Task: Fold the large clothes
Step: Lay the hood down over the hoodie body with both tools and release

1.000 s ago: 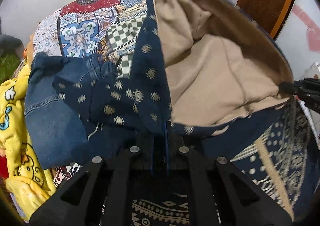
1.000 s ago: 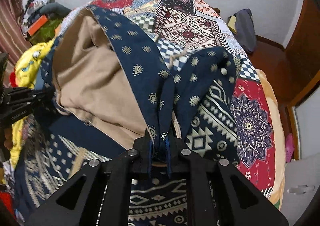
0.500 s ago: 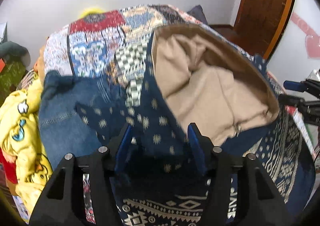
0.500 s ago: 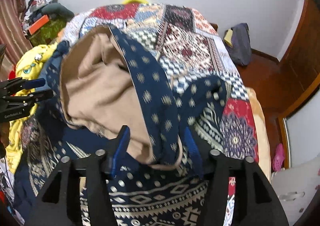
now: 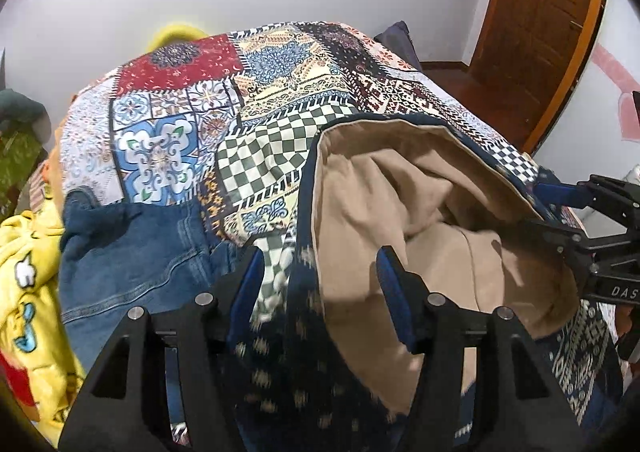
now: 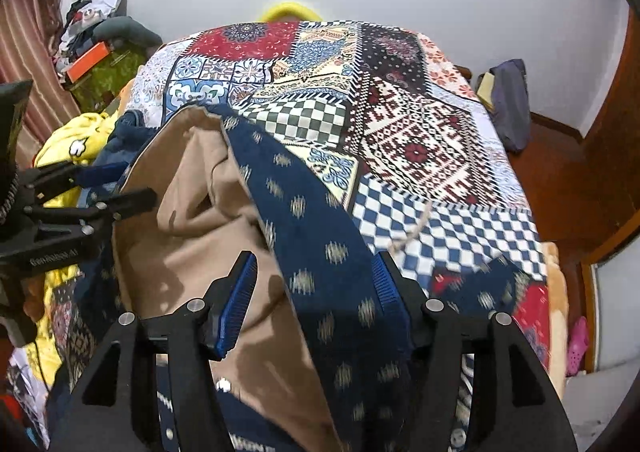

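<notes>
A navy patterned hoodie with a tan fleece lining (image 5: 400, 219) lies on the patchwork bedspread (image 5: 224, 107), its hood gaping open. My left gripper (image 5: 318, 272) is open, its blue-padded fingers either side of the hood's navy edge. My right gripper (image 6: 314, 276) is open too, straddling the hood's other navy edge (image 6: 312, 236). Each gripper shows in the other's view: the right one at the far right (image 5: 592, 228), the left one at the far left (image 6: 80, 203).
Blue jeans (image 5: 132, 252) and a yellow cartoon garment (image 5: 24, 292) lie at the bed's left. A clutter pile (image 6: 92, 47) stands by the left wall. A wooden door (image 5: 536, 27) and a dark bag on the floor (image 6: 508, 99) are at the right.
Both grippers were shut on the hood's edges a second ago. They opened, let go of the fabric and pulled back and up; the hood has sunk onto the bed.
</notes>
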`<act>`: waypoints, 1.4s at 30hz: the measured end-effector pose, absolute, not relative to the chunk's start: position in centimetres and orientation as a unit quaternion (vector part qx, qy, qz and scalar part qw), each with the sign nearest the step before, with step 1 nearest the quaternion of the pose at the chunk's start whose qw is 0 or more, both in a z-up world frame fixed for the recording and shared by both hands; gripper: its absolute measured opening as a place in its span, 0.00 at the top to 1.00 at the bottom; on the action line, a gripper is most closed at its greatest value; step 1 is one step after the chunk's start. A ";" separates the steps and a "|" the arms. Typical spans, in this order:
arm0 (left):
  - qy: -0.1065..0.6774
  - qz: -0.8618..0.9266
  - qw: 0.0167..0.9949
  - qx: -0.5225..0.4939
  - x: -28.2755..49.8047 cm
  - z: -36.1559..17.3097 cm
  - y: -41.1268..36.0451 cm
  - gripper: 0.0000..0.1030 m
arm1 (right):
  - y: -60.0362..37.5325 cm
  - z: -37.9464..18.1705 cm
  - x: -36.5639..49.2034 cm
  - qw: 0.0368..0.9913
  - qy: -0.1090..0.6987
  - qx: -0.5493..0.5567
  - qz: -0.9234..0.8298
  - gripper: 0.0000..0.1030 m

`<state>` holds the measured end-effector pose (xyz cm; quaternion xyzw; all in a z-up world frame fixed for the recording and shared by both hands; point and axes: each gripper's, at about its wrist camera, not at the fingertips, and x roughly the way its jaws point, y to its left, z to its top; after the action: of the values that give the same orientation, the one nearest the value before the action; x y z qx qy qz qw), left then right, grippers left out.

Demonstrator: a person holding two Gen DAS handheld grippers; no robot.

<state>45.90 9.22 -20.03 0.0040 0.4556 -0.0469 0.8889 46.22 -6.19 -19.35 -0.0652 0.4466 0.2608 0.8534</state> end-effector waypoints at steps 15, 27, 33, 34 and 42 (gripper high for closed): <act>0.458 -0.120 0.878 -0.066 46.3 -19.7 9.2 0.93 | -6.5 -18.3 45.7 0.850 0.436 -0.045 0.291 0.92; 0.433 -0.174 0.885 -0.006 35.0 -13.7 4.6 0.93 | -10.6 -14.2 36.0 0.842 0.431 -0.039 0.323 0.93; 0.461 -0.177 0.869 0.004 30.7 -15.4 3.5 0.93 | -12.2 -15.5 32.3 0.830 0.452 -0.026 0.326 0.93; 0.465 -0.178 0.867 0.006 30.1 -15.8 3.4 0.93 | -12.5 -15.8 31.9 0.828 0.457 -0.023 0.325 0.93; 0.504 -0.185 0.842 0.037 25.4 -19.4 1.8 0.90 | -13.5 -19.2 29.5 0.812 0.492 -0.020 0.312 0.90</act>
<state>25.44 1.83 -19.42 0.0371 0.5045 -0.1853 0.8425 29.48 -13.45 -19.16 -0.0199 0.4922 0.3122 0.8123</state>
